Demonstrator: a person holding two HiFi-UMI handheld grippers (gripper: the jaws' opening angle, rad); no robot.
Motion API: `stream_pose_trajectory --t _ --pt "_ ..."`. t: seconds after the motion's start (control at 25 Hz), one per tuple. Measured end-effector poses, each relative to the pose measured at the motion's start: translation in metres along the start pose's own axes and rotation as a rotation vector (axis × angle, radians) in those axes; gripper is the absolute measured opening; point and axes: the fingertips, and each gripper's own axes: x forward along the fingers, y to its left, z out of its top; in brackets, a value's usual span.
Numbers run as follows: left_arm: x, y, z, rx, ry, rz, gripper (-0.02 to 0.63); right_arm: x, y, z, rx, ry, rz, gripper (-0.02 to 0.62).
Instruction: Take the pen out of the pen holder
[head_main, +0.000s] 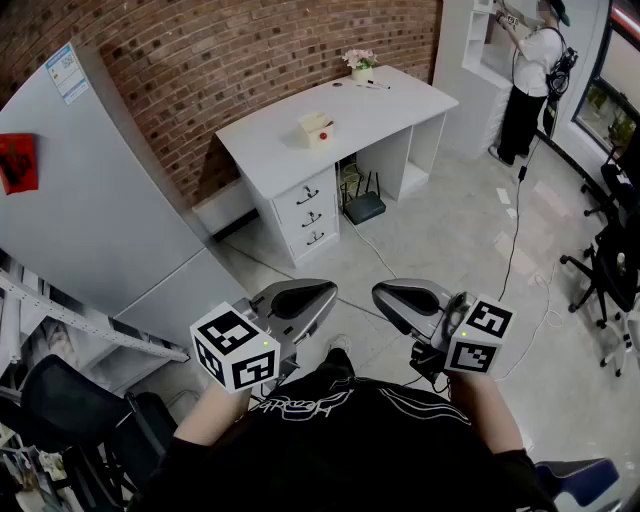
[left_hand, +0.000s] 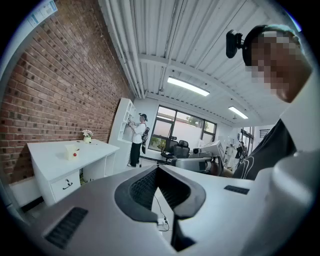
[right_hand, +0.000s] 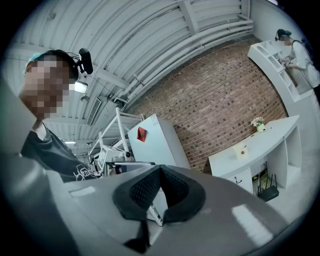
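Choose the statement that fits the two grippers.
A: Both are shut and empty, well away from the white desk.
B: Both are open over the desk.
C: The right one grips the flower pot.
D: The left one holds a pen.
A: the left gripper and the right gripper each show jaws closed together with nothing between them, and the head view shows floor between them and the desk.

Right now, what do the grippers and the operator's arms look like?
Left gripper and right gripper: smooth grey rounded shells with black textured pads. Each carries a white cube with black square markers. The person wears a black short-sleeved shirt with white print.
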Motion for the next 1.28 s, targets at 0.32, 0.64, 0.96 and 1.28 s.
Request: stream_pose_trajectory --t 0.32,0.64,0.96,1.28 --pt "0.025 0.049 -0.003 -0.038 0.012 -0.012 0.003 0.027 -0.057 -0.006 0.068 0.044 -0.052 0.002" --pt "0.07 0.139 0.008 -0.083 0.044 -0.023 0.003 0.079 -0.14 0.008 0.125 0.062 -0.064 0.002" --pt "0.121 0.241 0.03 -0.119 0.075 -0.021 0.002 0.136 -0.235 0.028 0.191 0.082 -0.086 0.002" --pt "0.146 0.329 0.059 -0.108 0.075 -0.025 0.003 0.198 -0.301 0.056 0.16 0.095 -0.099 0.002"
